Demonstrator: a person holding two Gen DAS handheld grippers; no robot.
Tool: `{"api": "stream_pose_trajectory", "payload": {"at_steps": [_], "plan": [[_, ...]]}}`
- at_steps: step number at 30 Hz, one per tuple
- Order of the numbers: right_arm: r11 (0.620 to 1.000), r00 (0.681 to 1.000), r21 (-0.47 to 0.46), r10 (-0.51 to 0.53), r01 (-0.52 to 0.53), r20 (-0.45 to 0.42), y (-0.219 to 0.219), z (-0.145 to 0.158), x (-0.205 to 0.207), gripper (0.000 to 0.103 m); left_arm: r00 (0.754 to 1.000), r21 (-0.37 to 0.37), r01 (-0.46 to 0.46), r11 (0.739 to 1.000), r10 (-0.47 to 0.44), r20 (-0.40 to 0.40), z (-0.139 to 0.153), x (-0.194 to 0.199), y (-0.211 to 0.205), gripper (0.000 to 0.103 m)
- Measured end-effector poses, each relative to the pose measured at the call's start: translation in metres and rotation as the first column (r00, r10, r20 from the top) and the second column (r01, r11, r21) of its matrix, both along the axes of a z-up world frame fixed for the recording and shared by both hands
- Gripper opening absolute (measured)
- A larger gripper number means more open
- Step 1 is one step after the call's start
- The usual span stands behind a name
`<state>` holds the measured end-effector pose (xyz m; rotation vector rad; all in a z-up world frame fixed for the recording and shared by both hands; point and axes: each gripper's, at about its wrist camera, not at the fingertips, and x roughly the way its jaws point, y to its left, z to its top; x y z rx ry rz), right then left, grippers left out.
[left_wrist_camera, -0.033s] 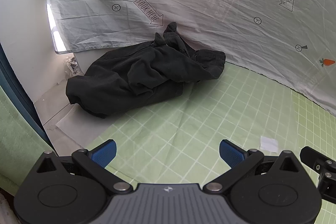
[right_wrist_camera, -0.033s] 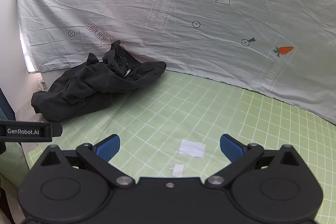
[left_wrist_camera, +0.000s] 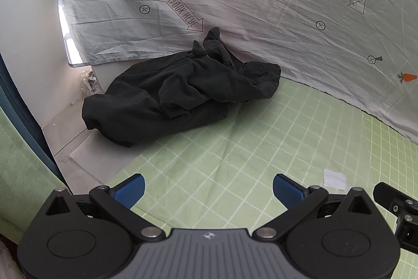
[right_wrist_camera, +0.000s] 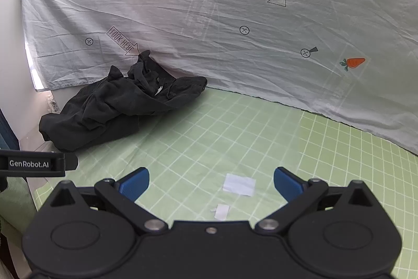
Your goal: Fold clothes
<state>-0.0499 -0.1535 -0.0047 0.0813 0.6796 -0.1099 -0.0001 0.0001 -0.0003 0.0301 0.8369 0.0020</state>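
Note:
A crumpled black garment [left_wrist_camera: 172,96] lies in a heap at the far left of the green checked mat [left_wrist_camera: 261,148], against the hanging sheet. It also shows in the right wrist view [right_wrist_camera: 117,106]. My left gripper [left_wrist_camera: 209,191] is open and empty, hovering over the mat well short of the garment. My right gripper [right_wrist_camera: 211,183] is open and empty too, further right over the mat. The tip of the right gripper [left_wrist_camera: 397,208] shows at the right edge of the left wrist view.
A grey sheet with carrots and arrows [right_wrist_camera: 235,30] hangs behind the mat. White paper scraps [right_wrist_camera: 239,183] lie on the mat near my right gripper. The mat's left edge [left_wrist_camera: 104,169] meets a white surface and a wall.

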Motion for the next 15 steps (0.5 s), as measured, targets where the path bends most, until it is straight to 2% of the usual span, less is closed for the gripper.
{"api": "stream_pose_trajectory", "payload": {"at_steps": [15], "plan": [[1.0,1.0,0.0,-0.014,0.014,0.004,0.0052,0.0029,0.0003,0.103,1.0,0.006,0.007,1.0,-0.007,0.002,-0.0019,-0.0017,0.0007,0.103]]}}
